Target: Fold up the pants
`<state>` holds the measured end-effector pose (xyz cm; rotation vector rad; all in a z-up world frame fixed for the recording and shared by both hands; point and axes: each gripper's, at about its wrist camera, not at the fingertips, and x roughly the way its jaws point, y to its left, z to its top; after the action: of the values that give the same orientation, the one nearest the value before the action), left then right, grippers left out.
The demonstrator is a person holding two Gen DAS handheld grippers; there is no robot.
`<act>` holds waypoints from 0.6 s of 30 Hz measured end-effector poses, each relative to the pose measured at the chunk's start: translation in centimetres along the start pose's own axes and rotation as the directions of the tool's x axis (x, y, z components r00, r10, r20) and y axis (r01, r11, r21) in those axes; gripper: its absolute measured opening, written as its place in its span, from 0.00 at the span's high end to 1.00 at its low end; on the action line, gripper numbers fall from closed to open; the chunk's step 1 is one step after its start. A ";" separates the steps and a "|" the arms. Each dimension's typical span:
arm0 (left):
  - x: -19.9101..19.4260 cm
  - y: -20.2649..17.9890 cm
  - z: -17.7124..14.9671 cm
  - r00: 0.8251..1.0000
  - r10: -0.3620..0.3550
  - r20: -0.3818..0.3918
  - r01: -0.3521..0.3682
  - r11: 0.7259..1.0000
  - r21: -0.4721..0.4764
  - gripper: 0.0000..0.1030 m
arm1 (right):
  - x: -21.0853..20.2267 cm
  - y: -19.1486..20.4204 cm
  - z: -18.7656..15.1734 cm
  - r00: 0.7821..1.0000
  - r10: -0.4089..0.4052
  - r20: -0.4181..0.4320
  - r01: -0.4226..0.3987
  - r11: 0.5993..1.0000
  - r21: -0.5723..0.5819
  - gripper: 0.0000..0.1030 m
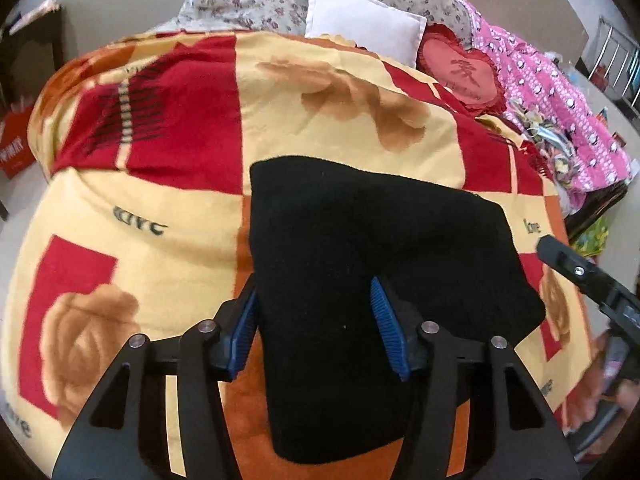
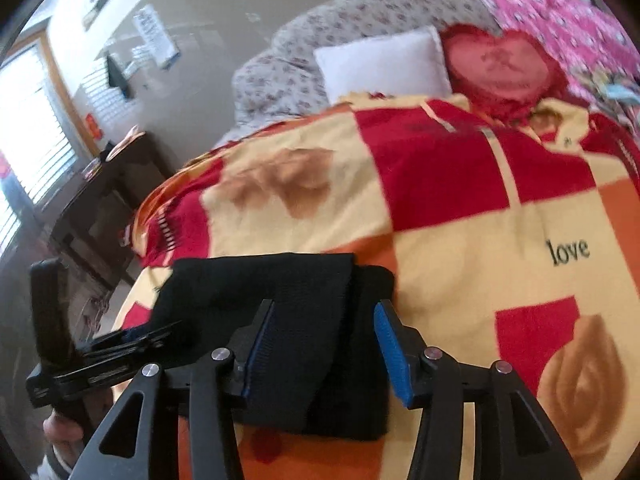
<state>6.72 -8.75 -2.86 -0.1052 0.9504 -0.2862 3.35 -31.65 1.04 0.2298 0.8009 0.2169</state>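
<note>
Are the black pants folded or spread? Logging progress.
Folded: the black pants lie as a compact stacked bundle on the blanket, layered edges visible.

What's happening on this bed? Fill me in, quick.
A person with a handheld gripper in each hand is folding black pants on a red and yellow blanket. The pants lie in a compact folded stack. The left gripper and right gripper are both open over the pants, gripping nothing. A white pillow sits beyond.

Patterned blanket (image 1: 168,184), white pillow (image 1: 360,20), heart cushion (image 1: 464,74)
</note>
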 end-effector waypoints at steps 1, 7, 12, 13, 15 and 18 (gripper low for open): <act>-0.4 -0.3 -0.1 1.000 0.019 0.014 -0.020 1.000 0.012 0.47 | -0.1 0.8 -0.1 1.000 0.004 -0.001 -0.004 1.000 -0.025 0.53; -2.0 -0.7 -0.6 0.993 0.079 0.087 -0.082 0.996 0.031 0.47 | 2.1 3.2 -2.3 0.999 -0.015 -0.052 0.010 0.995 -0.097 0.53; -3.0 -1.0 -1.4 0.988 0.104 0.118 -0.107 0.994 0.028 0.47 | 3.6 3.1 -3.4 0.996 -0.057 -0.071 0.049 0.993 -0.105 0.53; -3.2 -1.1 -1.6 0.987 0.108 0.122 -0.112 0.993 0.027 0.47 | 3.2 3.2 -3.3 0.996 -0.058 -0.064 0.051 0.993 -0.104 0.53; -3.6 -1.2 -1.9 0.984 0.116 0.133 -0.121 0.992 0.026 0.47 | 2.0 3.3 -3.1 0.998 -0.054 -0.033 0.050 0.993 -0.107 0.53; -4.3 -1.6 -2.4 0.980 0.127 0.152 -0.132 0.991 0.022 0.47 | -0.2 3.8 -3.2 0.998 -0.057 0.031 0.060 0.992 -0.115 0.53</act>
<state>2.16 -8.94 -0.54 -0.0352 0.7990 -0.1705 0.47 -27.67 0.17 0.0996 0.7643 0.2037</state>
